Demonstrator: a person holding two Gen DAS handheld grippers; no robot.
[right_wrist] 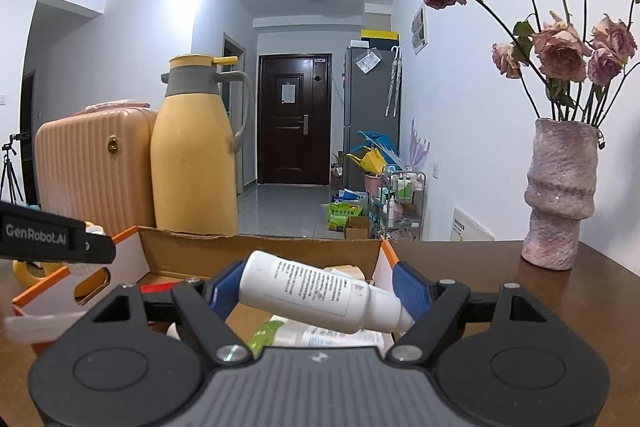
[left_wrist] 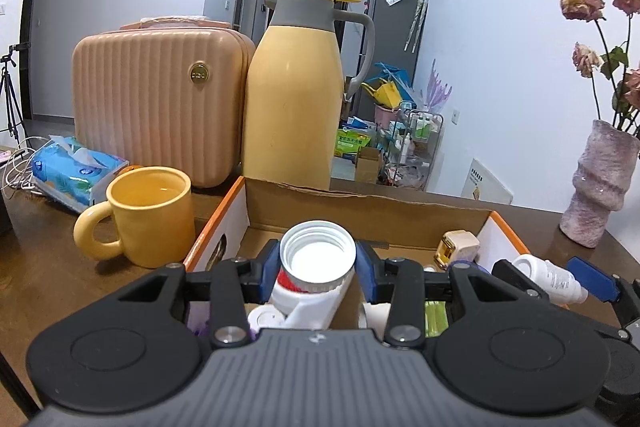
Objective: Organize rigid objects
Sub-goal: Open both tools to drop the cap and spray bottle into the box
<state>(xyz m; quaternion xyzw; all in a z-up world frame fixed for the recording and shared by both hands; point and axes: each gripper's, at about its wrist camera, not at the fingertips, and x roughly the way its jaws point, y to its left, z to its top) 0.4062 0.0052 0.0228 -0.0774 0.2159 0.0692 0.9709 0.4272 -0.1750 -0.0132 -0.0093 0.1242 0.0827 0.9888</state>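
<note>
The left gripper [left_wrist: 318,267] is clamped on a white jar [left_wrist: 316,263], its blue pads pressed to either side of the threaded neck; the jar's open mouth faces the camera and a red band runs below the neck. The jar hangs over the open cardboard box [left_wrist: 360,205], whose far wall stands just in front of the yellow thermos [left_wrist: 294,99].

The right gripper [right_wrist: 320,291] holds a white bottle [right_wrist: 316,293] lying crosswise between its wide-set jaws, base at the left pad, narrow nozzle at the right one. It too sits above the box, over other small containers inside.

A yellow mug [left_wrist: 150,215] stands on the table [left_wrist: 36,259] beside the box's left wall; a pink vase [right_wrist: 558,195] stands towards the right edge.
</note>
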